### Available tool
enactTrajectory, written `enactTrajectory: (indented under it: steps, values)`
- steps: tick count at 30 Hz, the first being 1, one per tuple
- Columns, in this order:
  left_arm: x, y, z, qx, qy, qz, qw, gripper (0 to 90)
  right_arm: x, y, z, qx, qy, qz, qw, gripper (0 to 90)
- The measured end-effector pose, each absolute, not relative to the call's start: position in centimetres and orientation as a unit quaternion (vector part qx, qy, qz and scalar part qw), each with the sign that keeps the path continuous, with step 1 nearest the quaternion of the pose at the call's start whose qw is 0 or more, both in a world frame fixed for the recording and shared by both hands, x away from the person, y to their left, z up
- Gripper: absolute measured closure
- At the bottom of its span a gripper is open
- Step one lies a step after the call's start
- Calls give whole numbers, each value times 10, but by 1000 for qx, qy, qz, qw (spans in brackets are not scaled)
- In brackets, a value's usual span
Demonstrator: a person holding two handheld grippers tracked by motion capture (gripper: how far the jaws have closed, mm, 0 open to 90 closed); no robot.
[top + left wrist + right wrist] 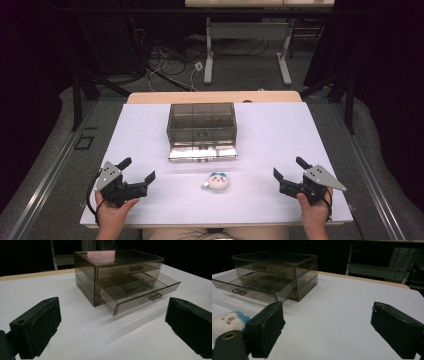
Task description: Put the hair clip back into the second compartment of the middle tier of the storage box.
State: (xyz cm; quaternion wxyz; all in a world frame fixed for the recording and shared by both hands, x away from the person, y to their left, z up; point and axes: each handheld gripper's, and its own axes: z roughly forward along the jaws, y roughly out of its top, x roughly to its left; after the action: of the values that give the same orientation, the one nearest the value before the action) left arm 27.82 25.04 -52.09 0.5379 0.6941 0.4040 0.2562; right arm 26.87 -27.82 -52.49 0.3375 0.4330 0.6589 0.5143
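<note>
Behind the white desk (pixel 280 130) stands another desk with light metal legs (pixel 208 55). Cables (pixel 170 65) lie on the grey floor (pixel 240 70) beside these legs.

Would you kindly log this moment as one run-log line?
left gripper: open, empty | right gripper: open, empty | plush toy: on table, between grippers | drawer box: lower drawer pulled out

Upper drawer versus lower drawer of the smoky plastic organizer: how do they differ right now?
The upper drawer sits pushed in, flush with the organizer; the lower drawer is pulled out toward the person. The lower drawer's inside with its dividers lies open from above; the upper drawer's inside shows through the clear lid alone. Both are tinted see-through plastic with a small handle on the front.
</note>
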Motion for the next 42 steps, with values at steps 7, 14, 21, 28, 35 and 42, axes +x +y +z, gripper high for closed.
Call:
enactTrajectory:
  steps: [7, 14, 21, 28, 35, 42]
  values:
    - [278, 246, -522, 697, 403, 253, 537, 2, 268, -272, -531, 425, 673, 503, 336, 152]
    - [277, 243, -520, 698, 402, 250, 538, 2, 269, -269, -533, 424, 677, 505, 328, 153]
    - [278, 236, -518, 703, 403, 240, 535, 2, 270, -270, -534, 431, 680, 498, 323, 153]
    - [279, 225, -511, 711, 385, 230, 541, 2, 272, -272, -539, 435, 681, 496, 317, 153]
    - [282, 214, -507, 720, 371, 216, 545, 2, 271, -271, -539, 435, 683, 495, 315, 153]
    - [286, 203, -501, 732, 363, 198, 541, 2, 272, -271, -539, 434, 686, 493, 313, 153]
